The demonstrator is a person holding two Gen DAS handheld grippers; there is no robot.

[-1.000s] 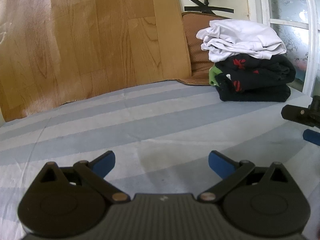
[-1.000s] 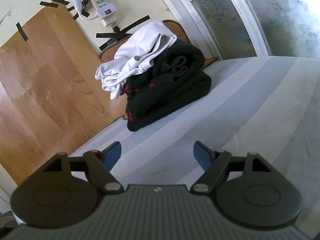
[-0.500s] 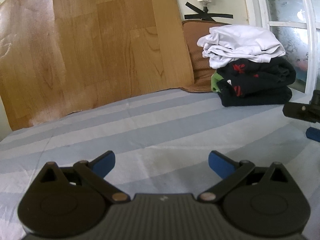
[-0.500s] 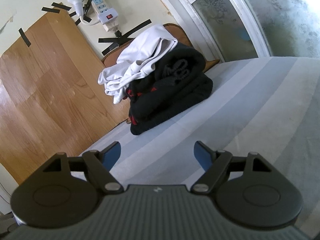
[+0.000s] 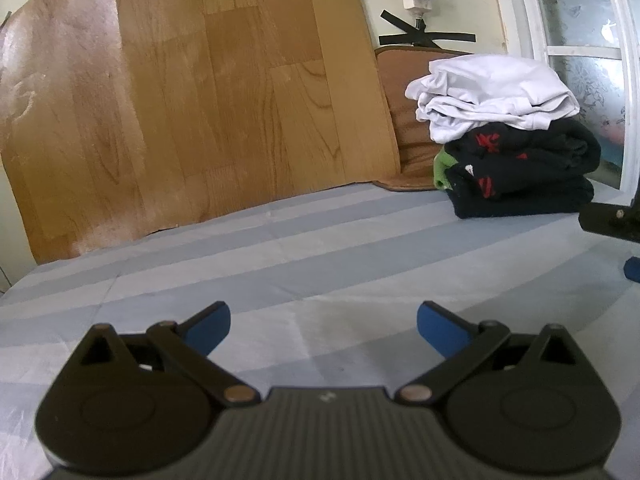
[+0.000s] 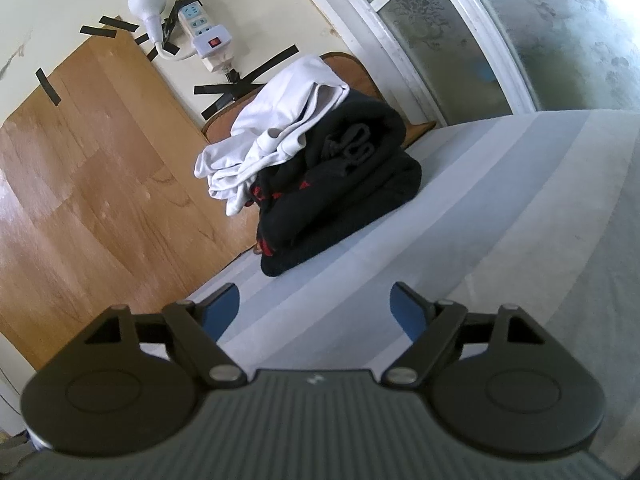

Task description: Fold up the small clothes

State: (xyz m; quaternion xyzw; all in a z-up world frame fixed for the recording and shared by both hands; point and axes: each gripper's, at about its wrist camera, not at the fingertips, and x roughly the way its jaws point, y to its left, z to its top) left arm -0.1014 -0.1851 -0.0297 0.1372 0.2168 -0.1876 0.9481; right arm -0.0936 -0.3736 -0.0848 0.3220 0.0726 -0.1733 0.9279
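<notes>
A pile of folded clothes stands at the far corner of a striped blue-and-white sheet (image 5: 320, 264): a white garment (image 5: 496, 96) (image 6: 280, 128) lies on top of black garments with red marks (image 5: 524, 176) (image 6: 344, 192), and a bit of green cloth (image 5: 440, 168) shows at the pile's left. My left gripper (image 5: 323, 328) is open above bare sheet, well short of the pile. My right gripper (image 6: 316, 308) is open too, nothing between its blue pads, facing the pile from closer. Part of the right gripper (image 5: 616, 224) shows at the left wrist view's right edge.
A wood-pattern board (image 5: 180, 100) leans against the wall behind the bed. A brown cushion (image 5: 404, 104) stands behind the pile. A white power strip (image 6: 204, 32) and a bulb (image 6: 146, 4) are taped to the wall. A frosted window (image 6: 440, 32) lies to the right.
Both views have tilted up a little, showing more of the wall. Neither gripper has taken hold of anything; both stay open.
</notes>
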